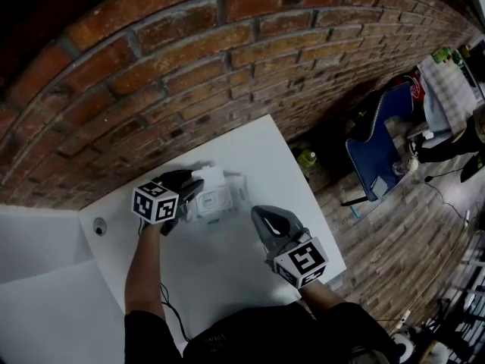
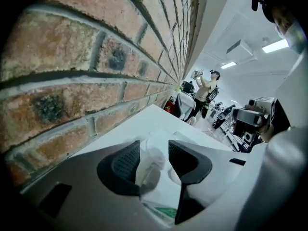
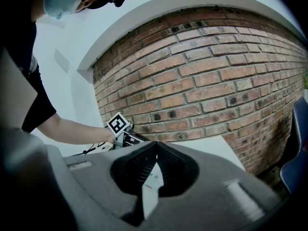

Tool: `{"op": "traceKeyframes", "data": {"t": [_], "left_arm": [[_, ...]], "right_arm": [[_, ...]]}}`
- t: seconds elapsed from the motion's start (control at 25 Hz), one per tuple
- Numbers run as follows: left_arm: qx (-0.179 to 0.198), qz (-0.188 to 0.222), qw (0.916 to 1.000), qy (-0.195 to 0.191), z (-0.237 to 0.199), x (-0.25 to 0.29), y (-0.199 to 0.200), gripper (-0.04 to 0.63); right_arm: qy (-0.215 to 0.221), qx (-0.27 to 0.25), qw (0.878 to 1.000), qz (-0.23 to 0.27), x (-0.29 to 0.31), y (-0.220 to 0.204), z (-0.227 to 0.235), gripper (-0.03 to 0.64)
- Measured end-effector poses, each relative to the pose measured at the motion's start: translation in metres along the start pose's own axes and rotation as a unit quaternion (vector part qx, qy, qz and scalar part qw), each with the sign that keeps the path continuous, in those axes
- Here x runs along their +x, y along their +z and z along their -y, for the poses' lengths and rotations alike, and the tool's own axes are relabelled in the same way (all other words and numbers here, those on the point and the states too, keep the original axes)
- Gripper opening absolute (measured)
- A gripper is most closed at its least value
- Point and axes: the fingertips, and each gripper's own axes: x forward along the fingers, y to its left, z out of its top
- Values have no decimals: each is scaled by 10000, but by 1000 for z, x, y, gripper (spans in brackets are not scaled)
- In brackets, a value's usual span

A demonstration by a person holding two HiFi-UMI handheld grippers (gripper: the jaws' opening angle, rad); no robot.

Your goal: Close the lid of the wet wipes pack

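**Left gripper at the raised lid, closing push not yet made**

The wet wipes pack (image 1: 220,202) lies on the white table (image 1: 227,279), close under the brick wall (image 1: 151,67). Its lid (image 1: 208,175) stands up at the wall end. The left gripper (image 1: 189,188) is at that end with its jaws spread wide, and a white flap rises between the pads. I see no squeeze on it, so I take that gripper to be open around the lid rather than clamped on it.

The right gripper (image 1: 259,215) sits just beside the pack's other end. Its jaw tips are together and nothing is plainly held.

As I judge it, the lid has been reached but not shut. The next move would be to tip the flap over and press it flat onto its frame. The right gripper could steady the pack so that it doesn't slide.

White on white makes it hard to tell lid from wipe or table in the left gripper view. A pale sliver with fine print shows below the right gripper's tips, and I can't tell what it is. From above, the left gripper hides the hinge.
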Motion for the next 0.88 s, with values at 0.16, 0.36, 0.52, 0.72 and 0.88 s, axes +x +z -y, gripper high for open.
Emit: {"op": "traceKeyframes", "data": {"t": [0.16,0.36,0.52,0.72,0.88], "left_arm": [[51,108,9999,-28,6,-7,7,183],[159,268,9995,-78,13,-17,12,183],[225,420,9986,-250,25,-24,15,183],[232,529,9978,-327,34,-32,15,183],[269,533,9972,-453,43,-33,13,183]], "right_arm": [[21,-21,10000,18,-1,2,-4,-2],[58,-51,10000,39,-2,8,-10,-2],[89,-95,9999,82,-4,10,-15,-2],[97,-136,9998,123,-7,14,-19,-2],[98,-143,9998,116,-8,14,-21,-2]]}}
